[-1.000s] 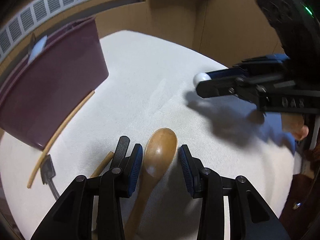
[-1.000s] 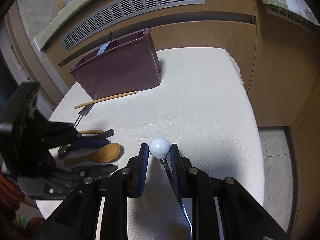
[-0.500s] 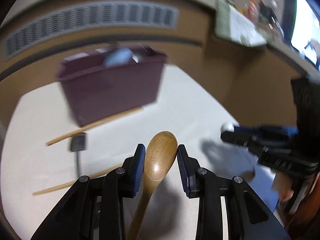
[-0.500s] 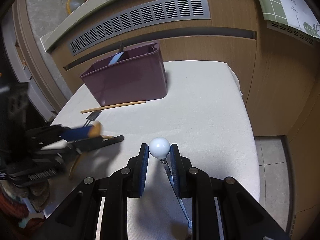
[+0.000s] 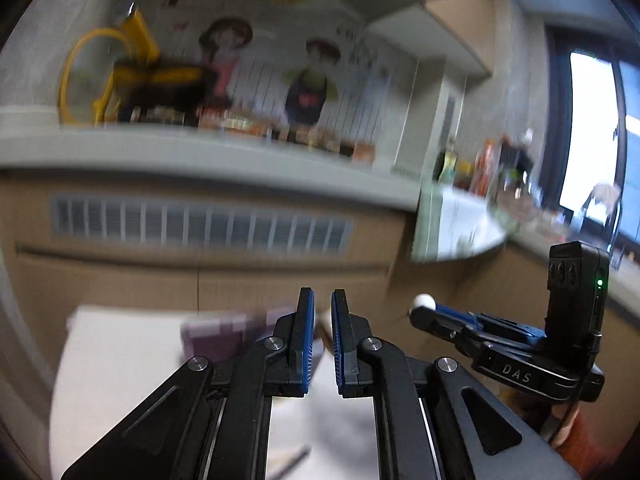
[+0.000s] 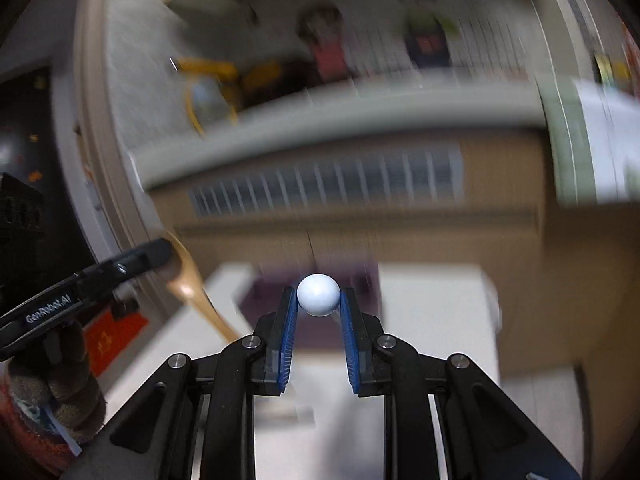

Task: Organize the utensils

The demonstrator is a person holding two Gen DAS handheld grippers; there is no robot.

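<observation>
Right gripper [image 6: 319, 291] jaws are clamped on the white ball end [image 6: 319, 300] of a utensil, held up in front of the blurry purple bin [image 6: 370, 280] on the white tabletop [image 6: 436, 320]. Left gripper [image 5: 322, 300] jaws are closing, and only a thin gap is seen from its own camera. A wooden spoon [image 6: 192, 292] is spotted at its tip, mid left of the right view. Gripped or not, can't be told.

Two hand-held grippers [image 5: 322, 312] [image 6: 319, 312], one wooden spoon [image 6: 192, 284], one white-ended utensil [image 6: 319, 294], one purple bin [image 5: 224, 336].
</observation>
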